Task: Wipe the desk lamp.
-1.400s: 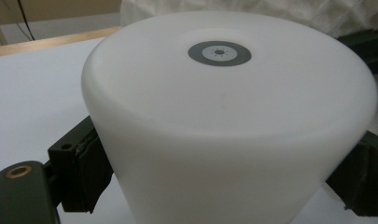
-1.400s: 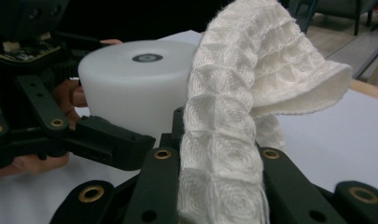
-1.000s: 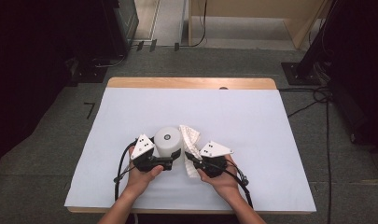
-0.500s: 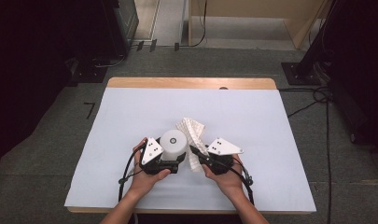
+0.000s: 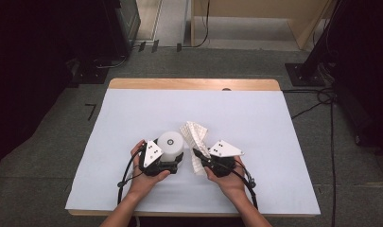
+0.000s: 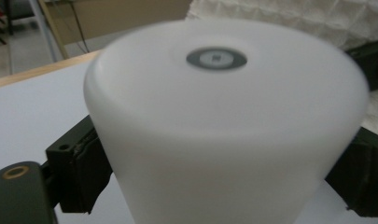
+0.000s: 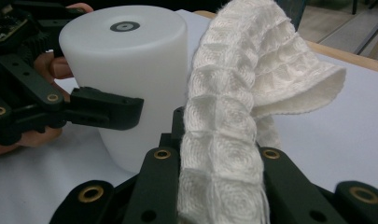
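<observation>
White cylinder (image 6: pixel 224 135) upright, blurred, close to camera; grey ring mark (image 6: pixel 216 59) at centre of flat top. Left gripper (image 6: pixel 224 186) black jaws press cylinder sides, one each side. White waffle-weave cloth (image 6: pixel 289 18) behind, upper right. Pale tabletop (image 6: pixel 32 112), wooden edge (image 6: pixel 37 72) at left.

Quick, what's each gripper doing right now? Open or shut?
Left gripper: shut on the white cylinder, one jaw on each side.
Right gripper: shut on the white cloth, pinched between its jaws.
</observation>
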